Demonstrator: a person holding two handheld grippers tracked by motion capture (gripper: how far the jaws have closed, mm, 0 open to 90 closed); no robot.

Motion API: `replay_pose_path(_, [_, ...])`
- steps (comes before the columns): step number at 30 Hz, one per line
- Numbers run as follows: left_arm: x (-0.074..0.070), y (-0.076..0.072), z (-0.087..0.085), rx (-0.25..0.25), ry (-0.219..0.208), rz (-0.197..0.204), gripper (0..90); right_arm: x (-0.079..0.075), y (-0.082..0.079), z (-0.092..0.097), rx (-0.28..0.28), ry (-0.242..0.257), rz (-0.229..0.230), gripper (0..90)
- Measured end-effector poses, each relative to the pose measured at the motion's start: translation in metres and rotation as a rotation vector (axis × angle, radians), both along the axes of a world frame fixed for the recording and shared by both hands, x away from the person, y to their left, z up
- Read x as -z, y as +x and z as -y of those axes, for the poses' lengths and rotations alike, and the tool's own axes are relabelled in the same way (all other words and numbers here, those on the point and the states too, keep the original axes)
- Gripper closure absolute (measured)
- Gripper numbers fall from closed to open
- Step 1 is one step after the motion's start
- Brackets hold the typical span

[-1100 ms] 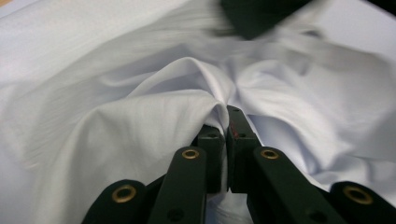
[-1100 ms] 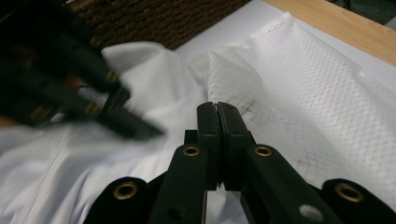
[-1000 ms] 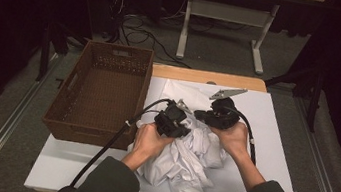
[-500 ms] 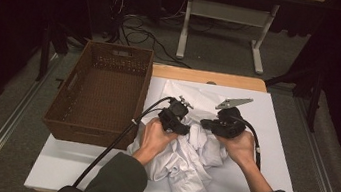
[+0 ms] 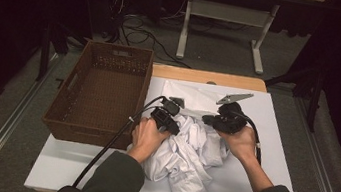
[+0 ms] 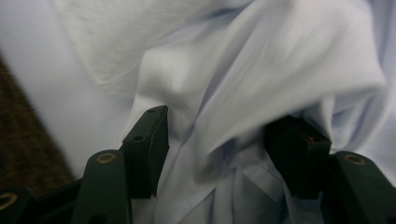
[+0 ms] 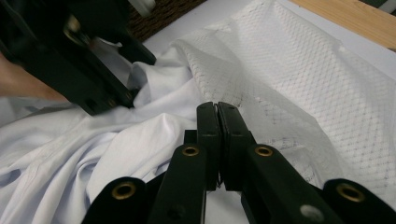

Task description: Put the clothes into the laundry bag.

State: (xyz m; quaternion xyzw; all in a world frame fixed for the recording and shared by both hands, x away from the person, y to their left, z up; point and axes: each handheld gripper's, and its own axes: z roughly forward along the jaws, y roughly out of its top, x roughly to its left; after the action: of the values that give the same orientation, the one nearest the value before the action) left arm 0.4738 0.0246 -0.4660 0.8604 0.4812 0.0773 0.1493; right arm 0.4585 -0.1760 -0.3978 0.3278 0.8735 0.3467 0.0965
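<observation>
The white shirt [image 5: 185,153] lies crumpled near the table's [image 5: 72,168] front edge, right of the basket [image 5: 102,96]. The left gripper [image 6: 219,140] (jaws just opened) now straddles a fold without pinching, likely regripping. The right gripper [image 7: 218,140] stays shut, apparently empty, over the far mesh cloth [image 7: 299,79].

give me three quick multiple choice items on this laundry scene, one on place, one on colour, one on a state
1. Where is the brown woven basket?
A. left of the white table mat
B. on the floor
C. on the cloth pile

2. What colour is the crumpled cloth garment?
A. blue
B. white
C. red

3. How do the left gripper fingers stand?
A. apart, cloth between them
B. pressed together
C. around the basket rim

Answers: 1 A, the high view shows it at the table's left side. 2 B, the cloth is white in all views. 3 A, the left gripper view shows a wide gap with a fold in it.
</observation>
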Motion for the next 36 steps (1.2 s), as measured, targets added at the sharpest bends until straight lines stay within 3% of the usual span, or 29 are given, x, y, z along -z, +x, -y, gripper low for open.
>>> replay_pose_path(4, [0.010,0.007,-0.002,-0.017,-0.028,-0.025,49.7,0.004,0.005,-0.002,0.010,-0.026,-0.005,88.7])
replay_pose_path(7, [0.015,0.007,0.001,0.018,-0.051,-0.047,70.7,0.009,0.009,-0.005,0.027,-0.058,-0.017,85.2])
replay_pose_path(10, [0.013,0.005,0.001,0.035,-0.060,-0.042,81.4,0.016,0.019,-0.013,0.038,-0.127,-0.013,76.8])
replay_pose_path(12, [0.012,0.001,-0.001,0.046,-0.070,-0.015,85.2,0.019,0.025,-0.019,0.057,-0.157,-0.009,73.6])
replay_pose_path(15, [0.002,-0.010,-0.003,0.063,-0.126,0.075,86.8,0.022,0.034,-0.027,0.077,-0.189,0.008,71.2])
replay_pose_path(16, [-0.004,-0.015,-0.005,0.086,-0.161,0.108,86.9,0.023,0.035,-0.028,0.081,-0.192,0.009,72.5])
replay_pose_path(18, [-0.015,-0.025,-0.005,0.141,-0.179,0.171,87.0,0.024,0.038,-0.029,0.078,-0.197,0.003,82.5])
replay_pose_path(19, [-0.018,-0.028,-0.004,0.155,-0.183,0.186,87.1,0.025,0.038,-0.029,0.079,-0.189,-0.006,88.1])
replay_pose_path(21, [-0.030,-0.040,-0.003,0.214,-0.216,0.230,87.0,0.024,0.036,-0.028,0.073,-0.168,-0.010,89.5])
replay_pose_path(24, [-0.039,-0.051,0.000,0.275,-0.237,0.252,87.0,0.014,0.027,-0.025,0.044,-0.099,0.009,89.9])
replay_pose_path(26, [-0.040,-0.054,0.002,0.301,-0.249,0.245,87.0,0.004,0.020,-0.024,0.035,-0.057,0.025,90.0])
replay_pose_path(32, [-0.027,-0.044,0.014,0.301,-0.294,0.205,87.0,-0.019,-0.001,-0.023,-0.031,0.015,0.069,90.0])
replay_pose_path(36, [-0.014,-0.031,0.022,0.225,-0.281,0.211,86.9,-0.021,-0.010,-0.025,-0.085,0.043,0.068,90.0])
